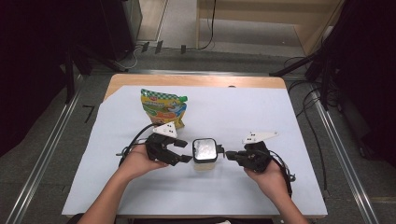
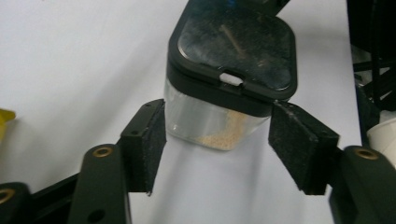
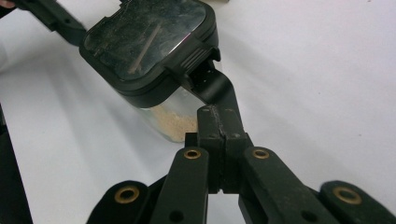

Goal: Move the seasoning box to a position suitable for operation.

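Centre frame, the clear jar with its black lid sits between both tools: left gripper spread wide around it, right gripper clamped on the lid's latch.

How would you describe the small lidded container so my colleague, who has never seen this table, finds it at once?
Look at the pale sheet covering the wooden table, then at the near middle, between the left gripper and right gripper. There stands a small clear container with a black lid and some beige powder inside. Unlike the colourful snack bag behind it, it is rigid and square-topped.
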The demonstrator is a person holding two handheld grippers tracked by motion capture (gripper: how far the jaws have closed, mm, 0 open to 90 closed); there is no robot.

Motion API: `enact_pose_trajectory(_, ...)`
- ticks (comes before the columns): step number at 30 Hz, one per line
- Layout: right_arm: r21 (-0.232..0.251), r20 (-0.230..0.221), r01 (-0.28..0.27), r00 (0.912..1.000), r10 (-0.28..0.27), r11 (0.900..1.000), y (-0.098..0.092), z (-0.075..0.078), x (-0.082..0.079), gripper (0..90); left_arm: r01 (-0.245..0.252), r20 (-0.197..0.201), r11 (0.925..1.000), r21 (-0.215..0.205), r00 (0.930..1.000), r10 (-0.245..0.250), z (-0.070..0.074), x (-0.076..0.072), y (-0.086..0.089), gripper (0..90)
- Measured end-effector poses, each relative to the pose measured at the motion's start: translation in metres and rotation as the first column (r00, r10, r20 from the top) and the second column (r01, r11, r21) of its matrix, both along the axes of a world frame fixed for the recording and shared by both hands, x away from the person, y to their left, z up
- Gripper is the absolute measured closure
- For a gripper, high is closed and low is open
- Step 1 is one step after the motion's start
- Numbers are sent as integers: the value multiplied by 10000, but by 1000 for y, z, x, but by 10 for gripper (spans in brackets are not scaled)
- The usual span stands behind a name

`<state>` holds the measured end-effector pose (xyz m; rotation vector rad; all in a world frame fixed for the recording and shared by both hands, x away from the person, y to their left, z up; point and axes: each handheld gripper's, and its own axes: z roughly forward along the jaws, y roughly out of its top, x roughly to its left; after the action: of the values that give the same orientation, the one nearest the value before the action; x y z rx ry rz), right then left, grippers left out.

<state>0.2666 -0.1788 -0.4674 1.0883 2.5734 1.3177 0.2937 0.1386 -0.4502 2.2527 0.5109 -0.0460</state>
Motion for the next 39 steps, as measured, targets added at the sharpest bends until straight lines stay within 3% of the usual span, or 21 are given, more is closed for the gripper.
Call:
enact_pose_trajectory(5, -13, -63, 77, 10000, -77, 10000, 0, -1, 2, 900, 339, -311, 9993, -181, 9989, -345, 0, 2, -1, 308)
enact_pose_trajectory(14, 17, -91, 195, 9998, -195, 9998, 2, -6, 8, 900, 748, -174, 9961, 470, 9971, -741, 2, 7, -13, 184)
enact_pose_trajectory(17, -4, -99, 234, 9997, -234, 9997, 2, -6, 10, 900, 935, -409, 9950, 347, 9949, -920, -1, 11, -16, 188)
enact_pose_trajectory(26, 24, -144, 320, 9994, -320, 9995, 3, -8, 12, 900, 1024, 73, 9912, 838, 9946, -1034, -7, 9, -29, 170)
enact_pose_trajectory(28, 26, -156, 344, 9993, -343, 9994, 3, -9, 13, 900, 1043, 256, 9914, 785, 9940, -1066, -8, 9, -32, 172)
enact_pose_trajectory(33, -37, -146, 405, 9991, -405, 9992, 4, -9, 13, 900, 1218, 252, 9906, 616, 9920, -1236, -11, 13, -34, 161)
enact_pose_trajectory(39, 1, -216, 463, 9987, -463, 9989, 4, -10, 14, 900, 1188, 483, 9898, 787, 9913, -1228, -8, 10, -36, 164)
